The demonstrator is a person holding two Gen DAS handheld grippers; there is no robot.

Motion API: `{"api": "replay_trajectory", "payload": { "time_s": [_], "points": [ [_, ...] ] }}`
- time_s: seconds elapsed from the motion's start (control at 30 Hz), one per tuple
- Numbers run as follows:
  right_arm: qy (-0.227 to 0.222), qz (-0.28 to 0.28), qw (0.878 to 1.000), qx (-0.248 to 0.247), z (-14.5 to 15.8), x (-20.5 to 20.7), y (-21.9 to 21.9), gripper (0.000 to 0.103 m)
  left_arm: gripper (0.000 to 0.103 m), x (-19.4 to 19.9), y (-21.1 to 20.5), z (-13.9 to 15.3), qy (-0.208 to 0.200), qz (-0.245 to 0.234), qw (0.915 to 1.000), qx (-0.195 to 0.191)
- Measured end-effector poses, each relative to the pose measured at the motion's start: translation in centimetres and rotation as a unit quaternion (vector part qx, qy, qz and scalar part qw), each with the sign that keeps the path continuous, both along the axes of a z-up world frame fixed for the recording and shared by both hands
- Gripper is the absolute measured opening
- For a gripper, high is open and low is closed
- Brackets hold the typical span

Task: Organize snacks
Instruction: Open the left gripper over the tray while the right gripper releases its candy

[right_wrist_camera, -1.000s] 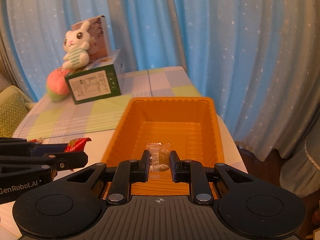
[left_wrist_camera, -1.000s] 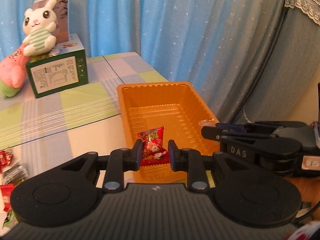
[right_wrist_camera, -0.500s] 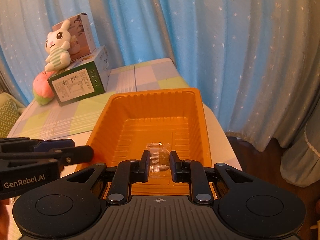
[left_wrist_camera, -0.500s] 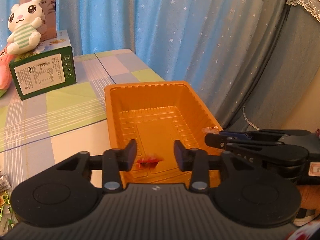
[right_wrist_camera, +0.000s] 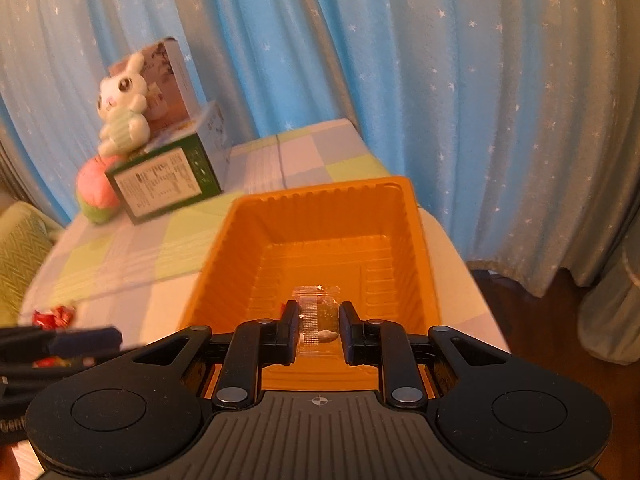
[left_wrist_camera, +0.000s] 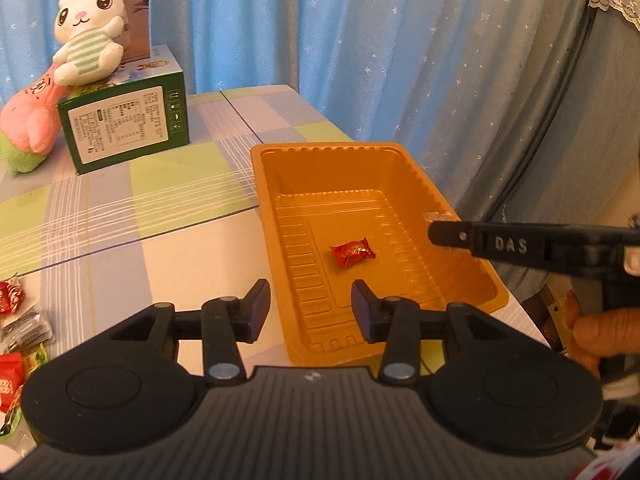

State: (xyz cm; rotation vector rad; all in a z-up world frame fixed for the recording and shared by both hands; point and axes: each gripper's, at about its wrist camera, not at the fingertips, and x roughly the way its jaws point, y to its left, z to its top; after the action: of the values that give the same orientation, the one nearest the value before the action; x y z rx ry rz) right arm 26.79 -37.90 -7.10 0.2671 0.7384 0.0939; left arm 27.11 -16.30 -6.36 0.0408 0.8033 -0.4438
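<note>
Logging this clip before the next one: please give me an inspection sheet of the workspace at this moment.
Surface: table with a pastel checked cloth.
Job's things: orange tray near the table's right edge; red candy lies loose on its floor; clear packet held above the tray.
Clutter: snack pile at the left edge; green box with a plush rabbit on top and a pink plush beside it.
Grippers: left tool open, empty; right tool shut on the clear packet.
Cables: nothing seen.
Surroundings: blue starred curtain behind the table.
</note>
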Motion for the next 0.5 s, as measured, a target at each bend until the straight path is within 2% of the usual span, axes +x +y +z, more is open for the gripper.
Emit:
{"api": "replay_trajectory", "payload": {
  "time_s": [0.07, 0.17, 0.2, 0.5],
  "points": [
    [0.011, 0.004, 1.000, 0.000, -0.1, 0.3, 0.1, 0.025, 0.049, -0.4, 0.4, 0.3, 0.000, 0.006, 1.0000, 0.002],
    [0.006, -0.001, 1.000, 0.003, 0.4, -0.1, 0.0, 0.056, 0.058, -1.1, 1.2, 1.0, 0.000, 0.019, 0.9998, -0.005],
    [0.003, -0.005, 1.000, 0.005, 0.6, -0.4, 0.0, 0.059, 0.060, -1.5, 1.5, 1.2, -0.002, 0.022, 0.9997, -0.007],
    [0.009, -0.022, 1.000, 0.017, 3.2, -3.8, 0.1, 0.059, 0.063, -4.8, 3.6, 3.4, -0.015, 0.044, 0.9989, -0.010]
  ]
}}
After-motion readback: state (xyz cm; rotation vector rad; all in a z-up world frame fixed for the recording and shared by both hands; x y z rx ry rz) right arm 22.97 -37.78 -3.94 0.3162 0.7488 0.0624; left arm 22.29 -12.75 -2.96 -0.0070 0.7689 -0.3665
